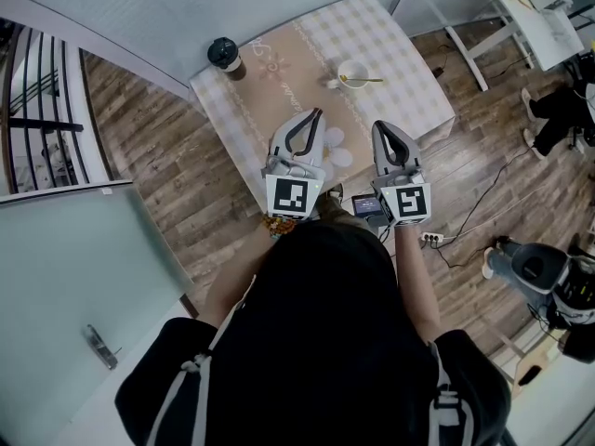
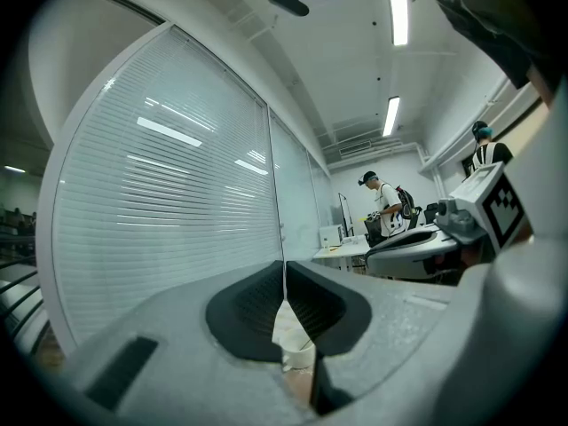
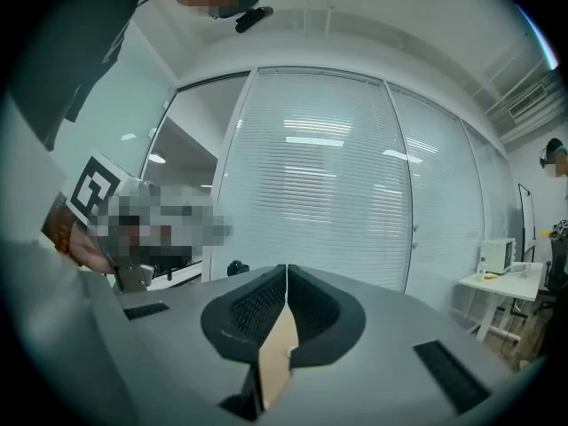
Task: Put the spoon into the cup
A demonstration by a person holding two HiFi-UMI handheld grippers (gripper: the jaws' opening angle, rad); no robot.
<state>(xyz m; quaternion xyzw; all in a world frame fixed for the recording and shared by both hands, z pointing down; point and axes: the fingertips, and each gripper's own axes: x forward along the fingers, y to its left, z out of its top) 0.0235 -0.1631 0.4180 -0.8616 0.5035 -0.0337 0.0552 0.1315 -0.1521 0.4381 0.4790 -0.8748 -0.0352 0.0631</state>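
The spoon (image 1: 361,80) rests in the white cup (image 1: 351,69) on the far part of the desk (image 1: 414,63), its handle pointing right. A dark cup (image 1: 223,54) stands at the desk's left corner. The left hand-held gripper (image 1: 319,112) and the right hand-held gripper (image 1: 379,125) hover over the near edge (well apart from the white cup), each with its jaws pressed together.

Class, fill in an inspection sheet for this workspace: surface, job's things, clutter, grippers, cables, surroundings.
Surface: table under a checked cloth.
Job's things: spoon rests on the white cup, handle pointing right.
Clutter: dark lidded tumbler at the far left corner; two white discs near the table's front edge.
Grippers: left gripper and right gripper both have jaws together, nothing between them.
Cables: cable and power strip on the floor at right.
Surroundings: wooden floor, blinds behind glass, white desk.
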